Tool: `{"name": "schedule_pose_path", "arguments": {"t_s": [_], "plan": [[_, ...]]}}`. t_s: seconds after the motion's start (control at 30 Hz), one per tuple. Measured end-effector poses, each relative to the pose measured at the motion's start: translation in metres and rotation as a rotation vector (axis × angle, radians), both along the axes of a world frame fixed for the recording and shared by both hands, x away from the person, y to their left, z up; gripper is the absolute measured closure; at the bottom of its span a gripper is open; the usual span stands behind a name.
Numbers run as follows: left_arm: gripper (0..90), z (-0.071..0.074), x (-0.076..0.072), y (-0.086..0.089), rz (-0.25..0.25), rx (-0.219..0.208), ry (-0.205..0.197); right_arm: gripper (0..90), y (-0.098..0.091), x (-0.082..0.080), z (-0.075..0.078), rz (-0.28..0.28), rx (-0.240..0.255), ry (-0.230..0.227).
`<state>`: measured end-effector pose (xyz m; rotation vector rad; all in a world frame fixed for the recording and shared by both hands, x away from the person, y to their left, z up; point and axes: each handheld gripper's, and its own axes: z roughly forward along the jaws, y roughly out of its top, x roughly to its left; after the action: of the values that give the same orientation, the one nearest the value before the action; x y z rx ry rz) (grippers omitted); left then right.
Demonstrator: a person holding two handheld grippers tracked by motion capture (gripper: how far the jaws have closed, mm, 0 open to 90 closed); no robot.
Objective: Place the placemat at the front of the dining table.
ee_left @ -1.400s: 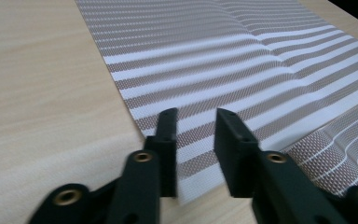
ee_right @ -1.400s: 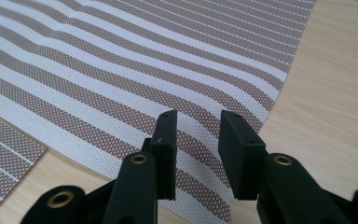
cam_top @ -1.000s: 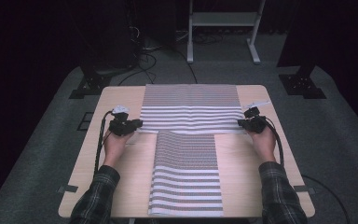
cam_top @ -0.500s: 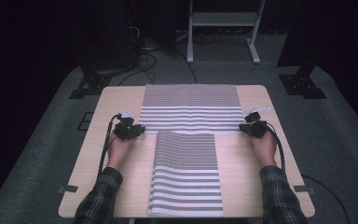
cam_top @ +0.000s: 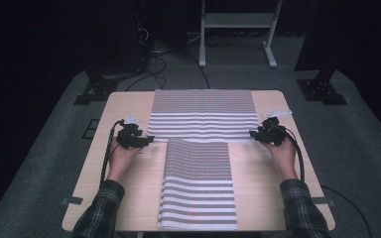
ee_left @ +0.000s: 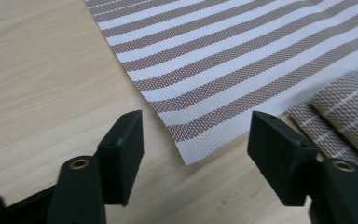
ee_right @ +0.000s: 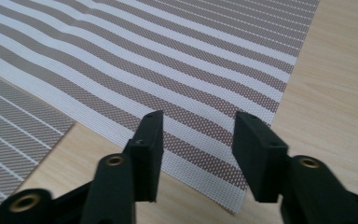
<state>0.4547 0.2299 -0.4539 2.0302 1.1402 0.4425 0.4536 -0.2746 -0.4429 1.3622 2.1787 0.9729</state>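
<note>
Evidently I have let go on both sides. At the left, my left tool point(ee_left: 193, 156) has just been opening, jaws apart astride the near left corner of the striped cloth point(cam_top: 203, 115), which lies flat on the table point(cam_top: 129, 106). Right tool point(ee_right: 196, 154) likewise just parted over the right corner, nothing clamped. Judgement: fold placed; next grasp pending.

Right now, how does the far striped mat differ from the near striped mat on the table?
The far mat lies crosswise along the table's far edge; the near mat lies lengthwise, reaching the near edge. The far mat has a tool at each near corner, the left tool and right tool, both open; the near mat has none. The near mat's far end overlaps the far mat. Both are brown-and-white striped weave.
</note>
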Motion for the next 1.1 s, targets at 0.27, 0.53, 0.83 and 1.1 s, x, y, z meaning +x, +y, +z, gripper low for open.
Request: {"name": "schedule_pose_path", "arguments": {"t_s": [0.27, 0.53, 0.83, 1.1], "plan": [[15.7, 0.015, -0.018, 0.006, -0.061, -0.059, -0.024, 25.3, 0.000, -0.016, 0.016, 0.003, 0.027, -0.034], [0.0, 0.026, -0.036, 0.006, -0.090, -0.025, -0.013, 5.6, -0.005, -0.037, 0.020, -0.008, 0.051, -0.038], [0.0, 0.030, -0.072, 0.008, -0.106, -0.018, -0.045, 0.0, -0.011, -0.066, 0.018, 0.010, 0.006, -0.032], [0.0, 0.031, -0.105, 0.016, -0.111, -0.026, -0.097, 0.0, -0.017, -0.093, 0.021, 0.024, 0.018, -0.049]]}}
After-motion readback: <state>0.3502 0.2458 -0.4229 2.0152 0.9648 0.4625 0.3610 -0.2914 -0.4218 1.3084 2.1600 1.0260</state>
